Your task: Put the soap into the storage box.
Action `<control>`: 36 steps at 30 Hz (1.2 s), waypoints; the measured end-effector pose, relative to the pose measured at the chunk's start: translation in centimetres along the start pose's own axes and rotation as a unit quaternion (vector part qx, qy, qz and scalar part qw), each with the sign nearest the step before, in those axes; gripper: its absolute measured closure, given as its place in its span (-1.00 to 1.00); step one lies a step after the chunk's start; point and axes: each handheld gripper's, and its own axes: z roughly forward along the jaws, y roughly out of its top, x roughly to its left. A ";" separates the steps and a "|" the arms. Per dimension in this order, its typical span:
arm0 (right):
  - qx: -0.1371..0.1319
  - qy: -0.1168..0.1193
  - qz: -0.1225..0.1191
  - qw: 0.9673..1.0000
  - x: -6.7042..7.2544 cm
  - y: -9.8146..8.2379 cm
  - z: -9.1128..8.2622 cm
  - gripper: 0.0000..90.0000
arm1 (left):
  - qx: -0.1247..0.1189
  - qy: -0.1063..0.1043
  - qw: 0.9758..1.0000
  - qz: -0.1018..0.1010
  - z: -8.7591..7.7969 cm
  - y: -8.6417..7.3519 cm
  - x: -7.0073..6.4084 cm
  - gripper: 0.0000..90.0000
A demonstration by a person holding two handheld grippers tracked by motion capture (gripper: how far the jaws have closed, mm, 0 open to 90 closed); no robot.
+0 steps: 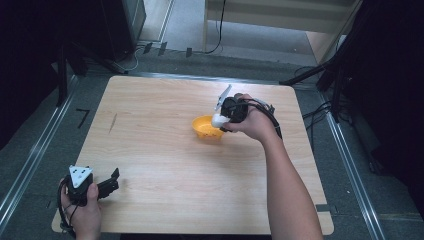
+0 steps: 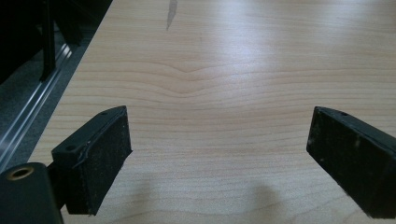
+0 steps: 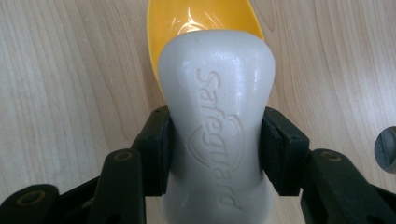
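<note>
A white bar of soap [image 3: 215, 126] with raised lettering is clamped between the two black pads of my right gripper [image 3: 215, 149], which is shut on it. In the high view the right gripper [image 1: 222, 120] holds the soap [image 1: 218, 120] just above the near right rim of an orange bowl [image 1: 206, 128] in the middle of the table. The bowl [image 3: 205, 21] lies right behind the soap in the right gripper view. My left gripper [image 1: 114, 181] rests at the table's near left corner, open, with bare wood between its pads [image 2: 100, 154].
The light wooden table [image 1: 165, 150] has a dark streak [image 1: 113, 122] at its left. A grey round object [image 3: 386, 150] peeks in at the right edge of the right gripper view. Black stands and cables surround the table; metal rails run along both sides.
</note>
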 end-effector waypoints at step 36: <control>-0.004 0.004 -0.096 0.995 -0.6 2.8 4.0 0.13 | 0.000 -0.002 1.000 -0.002 0.0 0.0 0.1 -0.85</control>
